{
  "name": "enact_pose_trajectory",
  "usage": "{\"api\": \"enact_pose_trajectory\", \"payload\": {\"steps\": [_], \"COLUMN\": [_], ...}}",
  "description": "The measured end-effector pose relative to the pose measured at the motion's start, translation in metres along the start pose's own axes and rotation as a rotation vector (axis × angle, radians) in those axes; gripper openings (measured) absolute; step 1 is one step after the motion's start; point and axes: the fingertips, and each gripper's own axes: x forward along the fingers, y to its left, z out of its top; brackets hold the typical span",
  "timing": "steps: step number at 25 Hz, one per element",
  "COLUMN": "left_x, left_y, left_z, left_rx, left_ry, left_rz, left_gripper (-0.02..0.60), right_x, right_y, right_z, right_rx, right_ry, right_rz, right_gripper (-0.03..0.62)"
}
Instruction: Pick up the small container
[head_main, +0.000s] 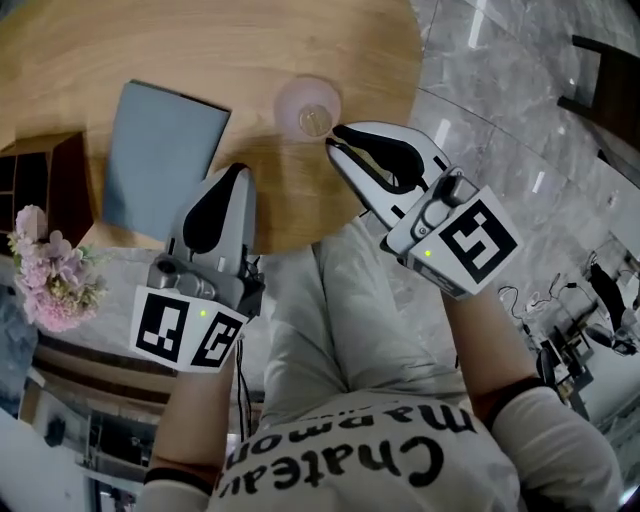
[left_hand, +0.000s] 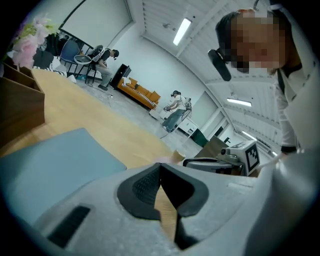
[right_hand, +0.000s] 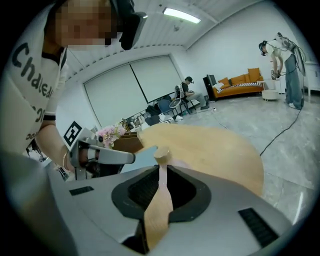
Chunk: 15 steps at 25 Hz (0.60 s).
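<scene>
The small container (head_main: 308, 108) is a pale pink see-through pot with a cork lid, standing on the round wooden table (head_main: 200, 40) near its front edge. My right gripper (head_main: 333, 140) is shut with nothing in it, its tips just in front of the container and apart from it. In the right gripper view the cork lid (right_hand: 161, 153) shows right past the shut jaws of the right gripper (right_hand: 161, 167). My left gripper (head_main: 240, 170) is also shut and empty, to the left over the table's edge. In the left gripper view the left gripper (left_hand: 160, 166) has its jaws closed.
A blue-grey mat (head_main: 160, 160) lies on the table left of the container. A dark wooden shelf box (head_main: 40, 180) and pink flowers (head_main: 50, 270) sit at the far left. Grey marble floor (head_main: 500, 120) lies to the right, with a dark chair (head_main: 600, 70) beyond.
</scene>
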Motion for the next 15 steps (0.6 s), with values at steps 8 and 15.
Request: {"api": "enact_pose_trajectory", "payload": {"steps": [8, 15], "left_x": [0.008, 0.012], "left_y": [0.018, 0.016], "left_z": [-0.007, -0.004], "left_rx": [0.016, 0.009], "left_ry": [-0.023, -0.079], "left_rz": [0.061, 0.017], "left_gripper": [0.014, 0.014], "right_x": [0.002, 0.007], "right_y": [-0.012, -0.007], "right_z": [-0.006, -0.006], "right_rx": [0.018, -0.049], "right_ry": [-0.066, -0.067], "right_rz": [0.021, 0.055], "right_gripper": [0.017, 0.175]}}
